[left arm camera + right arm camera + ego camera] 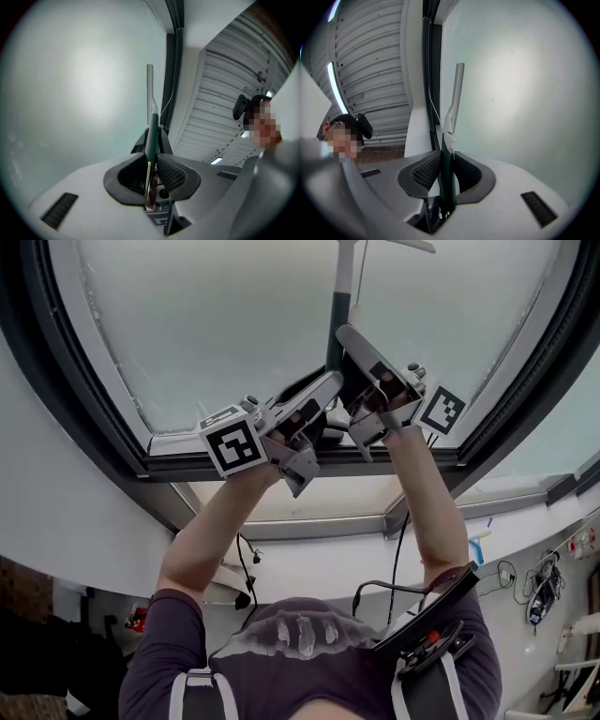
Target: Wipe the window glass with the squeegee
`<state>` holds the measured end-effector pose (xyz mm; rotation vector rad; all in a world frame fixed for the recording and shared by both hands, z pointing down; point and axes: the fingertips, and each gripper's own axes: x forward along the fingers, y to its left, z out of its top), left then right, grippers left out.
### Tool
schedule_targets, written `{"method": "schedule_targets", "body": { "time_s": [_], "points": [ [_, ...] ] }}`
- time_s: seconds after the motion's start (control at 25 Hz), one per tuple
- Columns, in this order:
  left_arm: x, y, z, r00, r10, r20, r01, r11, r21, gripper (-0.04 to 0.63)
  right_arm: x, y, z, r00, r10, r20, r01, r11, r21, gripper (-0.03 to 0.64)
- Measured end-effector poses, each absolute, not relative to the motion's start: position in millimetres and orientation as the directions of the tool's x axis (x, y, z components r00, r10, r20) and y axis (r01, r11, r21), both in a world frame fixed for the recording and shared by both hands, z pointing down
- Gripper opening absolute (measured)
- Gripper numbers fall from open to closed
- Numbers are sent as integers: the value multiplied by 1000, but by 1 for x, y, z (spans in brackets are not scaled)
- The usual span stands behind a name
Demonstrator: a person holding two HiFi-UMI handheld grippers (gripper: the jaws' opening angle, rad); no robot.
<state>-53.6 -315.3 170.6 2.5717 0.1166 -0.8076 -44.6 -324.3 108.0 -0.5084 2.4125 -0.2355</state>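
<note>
light: bright window glass (234, 324) backlight | edges: fisheye vignette | interior: dim

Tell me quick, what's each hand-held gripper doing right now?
Left hand-held gripper: closed on the squeegee handle.
Right hand-held gripper: closed on the same squeegee handle.

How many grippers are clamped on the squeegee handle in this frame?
2. The left gripper grips the squeegee handle lower down; the right gripper grips it just above, nearer the window glass. Neither is hidden.
</note>
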Motion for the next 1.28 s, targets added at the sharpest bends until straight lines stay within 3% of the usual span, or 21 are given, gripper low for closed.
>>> {"method": "schedule_targets", "body": {
  "time_s": [0.6,1.0,1.28],
  "points": [
    [-60,-292,245,861,-76,-503,216,-841,497,87,-51,-306,183,-690,-481,-541,-295,869,-397,89],
    [-64,-278,287,873,-154,-462,160,-805,571,87,-51,-298,228,-711,-456,-535,-182,855,-486,89],
    [-74,-259,312,842,-209,-497,177,-763,621,87,-63,-282,251,-723,-434,-538,-138,854,-502,89]
  ]
}}
